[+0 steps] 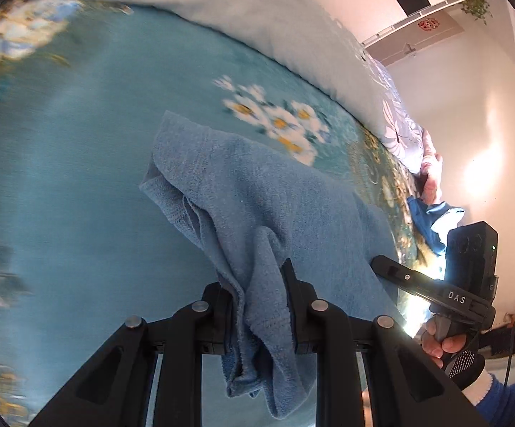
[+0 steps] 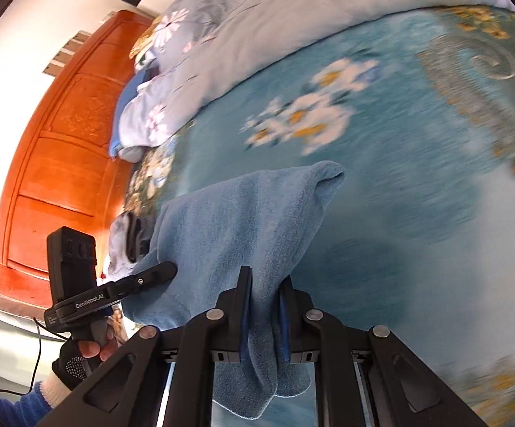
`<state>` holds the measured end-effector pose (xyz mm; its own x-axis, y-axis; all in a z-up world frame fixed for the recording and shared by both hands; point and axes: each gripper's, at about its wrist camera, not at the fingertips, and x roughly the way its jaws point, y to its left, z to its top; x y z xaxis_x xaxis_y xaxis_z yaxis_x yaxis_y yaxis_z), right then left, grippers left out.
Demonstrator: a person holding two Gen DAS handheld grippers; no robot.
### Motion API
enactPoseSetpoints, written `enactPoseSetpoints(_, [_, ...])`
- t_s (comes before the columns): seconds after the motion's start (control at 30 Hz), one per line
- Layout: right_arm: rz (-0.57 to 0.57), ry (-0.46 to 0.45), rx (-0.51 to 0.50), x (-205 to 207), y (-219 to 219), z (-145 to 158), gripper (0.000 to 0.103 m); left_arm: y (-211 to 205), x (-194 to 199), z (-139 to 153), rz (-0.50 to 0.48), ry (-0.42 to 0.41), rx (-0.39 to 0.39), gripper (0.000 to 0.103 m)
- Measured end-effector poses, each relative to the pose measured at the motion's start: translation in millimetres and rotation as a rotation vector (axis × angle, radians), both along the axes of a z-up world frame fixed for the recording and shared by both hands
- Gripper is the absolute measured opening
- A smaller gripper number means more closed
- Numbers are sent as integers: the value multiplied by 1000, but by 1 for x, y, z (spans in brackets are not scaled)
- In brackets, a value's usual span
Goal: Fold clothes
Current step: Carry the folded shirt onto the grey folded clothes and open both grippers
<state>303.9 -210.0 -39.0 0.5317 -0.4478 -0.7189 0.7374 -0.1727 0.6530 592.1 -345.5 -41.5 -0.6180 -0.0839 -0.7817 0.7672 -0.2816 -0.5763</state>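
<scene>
Both grippers (image 1: pixel 257 306) (image 2: pixel 265 315) clamp blue towel (image 1: pixel 257 192) above seemingly floral bedspread (image 1: pixel 79 142).

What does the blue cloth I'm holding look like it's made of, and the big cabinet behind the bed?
Blue cloth: looks like terry or fleece, with a matte, nubby pile and a soft drape; the exact fibre is unclear. Large orange-brown cabinet: seems to be varnished wood, with carved panels and a glossy sheen.

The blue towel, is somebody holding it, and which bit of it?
Yes. Both grippers pinch the blue towel at its bunched edge: left gripper, right gripper.
</scene>
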Motion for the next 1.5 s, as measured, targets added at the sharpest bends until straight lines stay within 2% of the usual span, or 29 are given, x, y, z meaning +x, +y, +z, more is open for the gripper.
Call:
enactPoseSetpoints(0.17, [52,-20,-30,73,-11,7,14,-4,74,16,57,-23,-39,23])
enactPoseSetpoints(0.37, [143,-24,-78,143,-32,23,14,-6,139,42,124,-23,-96,23])
enactPoseSetpoints(0.53, [209,-18,-123,187,-47,43,14,-8,175,61,168,-11,-137,23])
enactPoseSetpoints(0.87, [282,-15,-205,245,-80,75,14,-20,235,91,225,-15,-227,23])
enactPoseSetpoints(1.17, [341,-49,-248,309,-104,83,14,-34,301,100,291,-45,-268,23])
enactPoseSetpoints(1.5, [388,-45,-253,385,-137,71,14,-71,367,82,305,-112,-280,23])
